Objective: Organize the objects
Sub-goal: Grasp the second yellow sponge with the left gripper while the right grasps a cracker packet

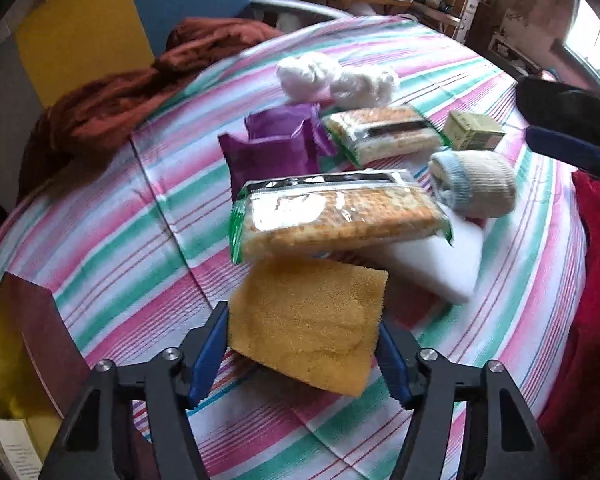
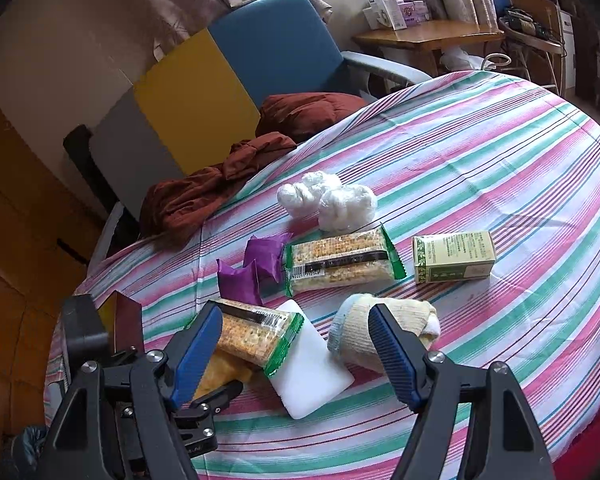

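Left tool [image 1: 303, 354] is clamped on a yellow sponge [image 1: 304, 320], both blue pads pressed into its sides; the sponge's far edge is tucked under a cracker pack [image 1: 338, 216], so that end is hidden. From the right wrist view the sponge [image 2: 220, 372] shows only as a sliver behind the right tool's left finger. Right tool [image 2: 296, 354] is spread wide with nothing between its fingers, hovering over a white foam block [image 2: 312, 376] and a rolled sock [image 2: 364, 332] on the striped surface [image 2: 500, 184]. Sock is partly blocked by the right finger. Further back: second cracker pack [image 2: 340, 266], purple packets [image 2: 256, 270], green box [image 2: 454, 256], white plastic wads [image 2: 328, 198]. Left view is motion-blurred, labels unreadable.
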A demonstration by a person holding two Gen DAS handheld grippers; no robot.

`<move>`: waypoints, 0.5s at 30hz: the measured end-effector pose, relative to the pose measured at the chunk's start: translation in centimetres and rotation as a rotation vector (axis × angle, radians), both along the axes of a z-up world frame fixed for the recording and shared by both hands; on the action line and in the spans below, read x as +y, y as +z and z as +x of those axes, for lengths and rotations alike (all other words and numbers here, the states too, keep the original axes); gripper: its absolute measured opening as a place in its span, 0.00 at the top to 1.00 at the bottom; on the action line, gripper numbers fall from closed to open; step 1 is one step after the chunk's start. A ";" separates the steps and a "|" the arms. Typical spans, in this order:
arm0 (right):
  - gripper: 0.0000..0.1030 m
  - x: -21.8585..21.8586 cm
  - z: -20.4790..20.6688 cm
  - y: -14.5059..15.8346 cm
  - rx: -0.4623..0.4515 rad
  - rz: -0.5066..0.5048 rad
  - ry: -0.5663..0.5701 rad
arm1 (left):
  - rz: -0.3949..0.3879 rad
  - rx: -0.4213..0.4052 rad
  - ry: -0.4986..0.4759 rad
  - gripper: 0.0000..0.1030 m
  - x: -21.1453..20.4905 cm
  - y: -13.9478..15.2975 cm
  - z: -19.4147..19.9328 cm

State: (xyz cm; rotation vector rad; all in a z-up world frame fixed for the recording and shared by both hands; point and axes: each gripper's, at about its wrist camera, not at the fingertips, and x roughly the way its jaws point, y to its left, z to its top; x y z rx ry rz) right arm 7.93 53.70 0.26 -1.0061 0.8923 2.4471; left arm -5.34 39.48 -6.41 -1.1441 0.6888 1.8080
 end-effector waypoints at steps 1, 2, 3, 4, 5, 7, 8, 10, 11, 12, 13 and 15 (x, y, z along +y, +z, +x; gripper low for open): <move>0.25 -0.1 -0.1 -0.1 -0.004 -0.002 0.006 | 0.011 -0.002 0.004 0.35 -0.3 0.3 0.2; 0.25 -0.1 -0.2 -0.1 -0.010 0.000 0.010 | 0.022 -0.008 0.012 0.35 -0.8 0.7 0.3; 0.25 -0.3 -0.3 -0.1 -0.023 0.011 0.018 | 0.035 -0.012 0.016 0.35 -1.3 1.1 0.5; 0.25 -0.6 -0.6 0.0 -0.032 0.022 0.036 | 0.048 -0.013 0.020 0.35 -1.9 1.5 0.8; 0.25 -0.9 -1.0 0.1 -0.040 0.031 0.062 | 0.060 -0.012 0.023 0.35 -2.6 2.0 1.1; 0.25 -2.0 -2.3 0.2 -0.082 0.087 0.144 | 0.088 -0.015 0.037 0.35 -4.0 3.1 1.6; 0.25 -2.5 -2.8 0.2 -0.102 0.116 0.176 | 0.105 -0.020 0.040 0.35 -4.7 3.6 1.7; 0.21 -4.0 -4.6 0.1 -0.153 0.204 0.289 | 0.136 -0.023 0.059 0.35 -5.9 4.6 1.9; 0.20 -4.7 -5.4 -0.1 -0.180 0.244 0.346 | 0.156 -0.024 0.069 0.35 -6.8 5.1 2.0; 0.20 -5.7 -6.2 -0.3 -0.211 0.297 0.409 | 0.175 -0.029 0.078 0.35 -7.4 5.5 2.1; 0.20 -6.7 -7.0 -0.5 -0.234 0.350 0.472 | 0.195 -0.033 0.085 0.35 -8.1 6.0 2.3; 0.20 -8.3 -8.1 -1.1 -0.267 0.416 0.552 | 0.234 -0.040 0.101 0.35 -9.5 6.7 2.6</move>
